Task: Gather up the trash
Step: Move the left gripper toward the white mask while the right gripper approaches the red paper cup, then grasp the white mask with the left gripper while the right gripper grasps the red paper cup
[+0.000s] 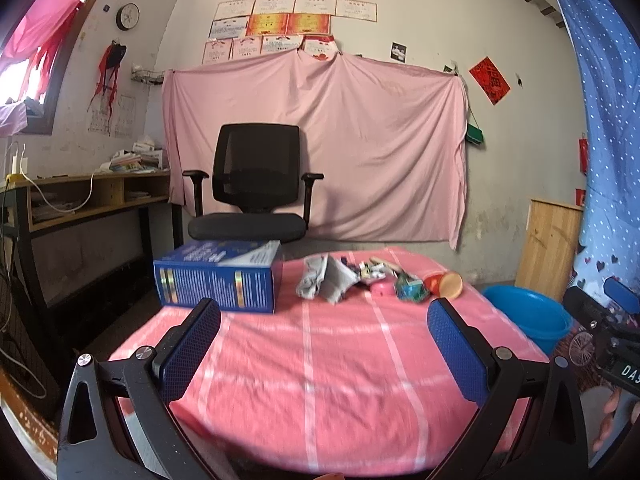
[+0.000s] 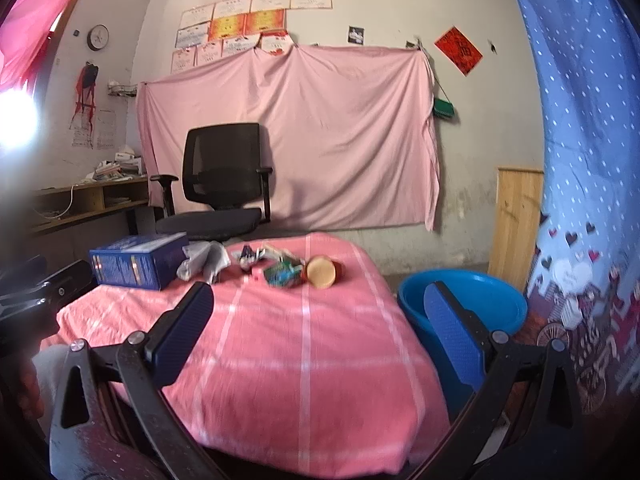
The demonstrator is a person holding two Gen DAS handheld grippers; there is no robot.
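A heap of trash lies at the far end of the pink checked table point(image 1: 320, 360): crumpled grey paper point(image 1: 324, 278), small wrappers point(image 1: 370, 270), a pink cap point(image 1: 382, 290), a green packet point(image 1: 410, 288) and an orange cup point(image 1: 446, 284) on its side. The right wrist view shows the same paper point(image 2: 208, 260), green packet point(image 2: 282, 274) and cup point(image 2: 322, 272). A blue basin point(image 2: 472, 304) stands right of the table, also in the left wrist view point(image 1: 528, 316). My left gripper point(image 1: 324, 320) is open and empty over the near table. My right gripper point(image 2: 316, 312) is open and empty.
A thick blue book point(image 1: 218, 276) lies at the table's far left. A black office chair point(image 1: 256, 184) stands behind the table before a pink sheet. A wooden desk point(image 1: 92, 196) is at the left, a wooden board point(image 1: 548, 248) at the right wall.
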